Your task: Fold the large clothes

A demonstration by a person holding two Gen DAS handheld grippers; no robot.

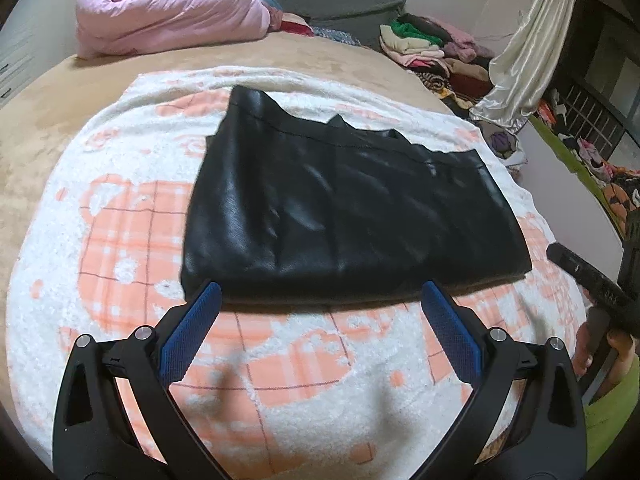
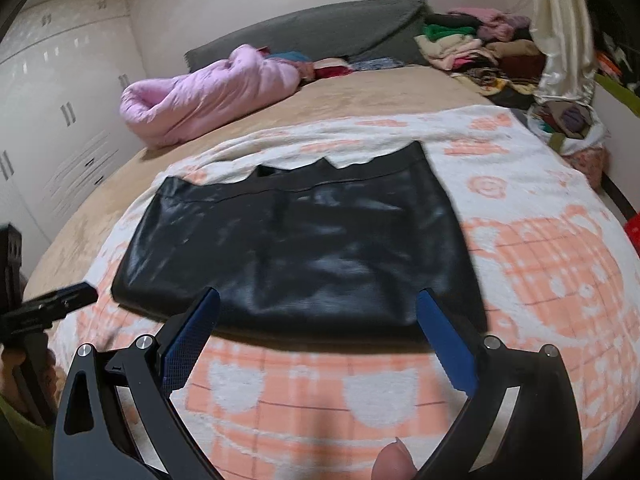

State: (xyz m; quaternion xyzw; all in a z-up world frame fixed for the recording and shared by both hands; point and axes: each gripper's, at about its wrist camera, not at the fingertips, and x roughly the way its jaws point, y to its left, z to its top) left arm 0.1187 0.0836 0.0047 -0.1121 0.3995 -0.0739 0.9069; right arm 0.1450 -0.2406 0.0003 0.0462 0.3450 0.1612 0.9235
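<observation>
A black shiny garment [image 1: 344, 208] [image 2: 304, 252] lies folded into a flat rectangle on a white and orange blanket [image 1: 120, 216] [image 2: 540, 248]. Its near edge is the fold, and its far edge shows a hem band. My left gripper [image 1: 320, 296] hovers open just short of the near edge, blue pads wide apart, nothing between them. My right gripper [image 2: 318, 304] also stands open over the near edge with nothing in it. The right gripper's body [image 1: 588, 280] shows at the right rim of the left wrist view. The left gripper's body [image 2: 52, 304] shows at the left rim of the right wrist view.
The blanket covers a tan bed [image 1: 48, 120]. A rolled pink quilt [image 1: 168, 12] [image 2: 208, 92] lies at the far side. Piled clothes [image 1: 432, 48] [image 2: 472, 48] sit far right beside a cream curtain [image 1: 524, 52]. White wardrobes [image 2: 60, 120] stand at left.
</observation>
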